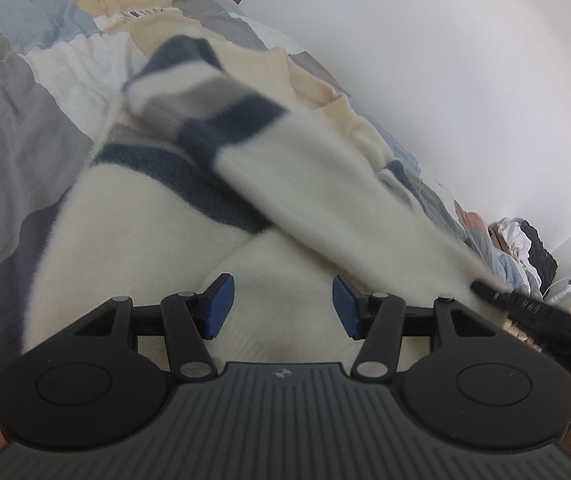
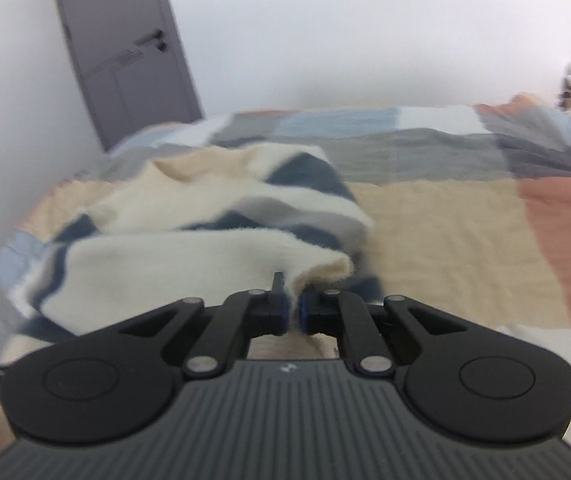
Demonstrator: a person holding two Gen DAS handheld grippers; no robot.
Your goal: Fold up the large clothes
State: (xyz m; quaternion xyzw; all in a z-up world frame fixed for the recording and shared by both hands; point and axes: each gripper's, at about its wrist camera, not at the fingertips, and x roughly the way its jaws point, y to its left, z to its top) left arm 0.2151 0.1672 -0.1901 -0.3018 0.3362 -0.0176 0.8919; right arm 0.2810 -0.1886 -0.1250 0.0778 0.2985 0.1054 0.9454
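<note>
Lying across the near part of the patchwork quilt [image 1: 17, 128], toward its wall-side edge, was the cream sweater [image 1: 133, 248] with navy and grey stripes, spread over grey, blue, white and beige squares. Seen at the far left of the left wrist view: grey quilt panels running up toward the bed's far corner. Hovered just above the sweater's cream body, left gripper [image 1: 281, 306], blue pads [image 1: 219, 304] standing well apart, nothing between them, cloth visible underneath in the gap. Stretched across that view from upper left to lower right: one striped sleeve [image 1: 245, 140], blurred, lifted off the body and pulled taut toward the right edge. Pinched at the sleeve's cream end, a black finger of the right gripper [image 1: 525, 308], seen entering from the lower right. Heaped past the bed's end at the far right, a pile of white and dark clothes [image 1: 525, 244] against the white wall [image 1: 445, 80].

From the right wrist view, left to right: grey door [image 2: 125, 64] behind the bed's far left corner; sweater [image 2: 189, 216] bunched on the quilt's left half; right gripper [image 2: 293, 312] clamped narrow on a fold of the cream cuff [image 2: 321, 272], fabric squeezed between the blue pads [image 2: 304, 312]; bare beige and salmon squares of quilt [image 2: 465, 240] toward the right edge.
</note>
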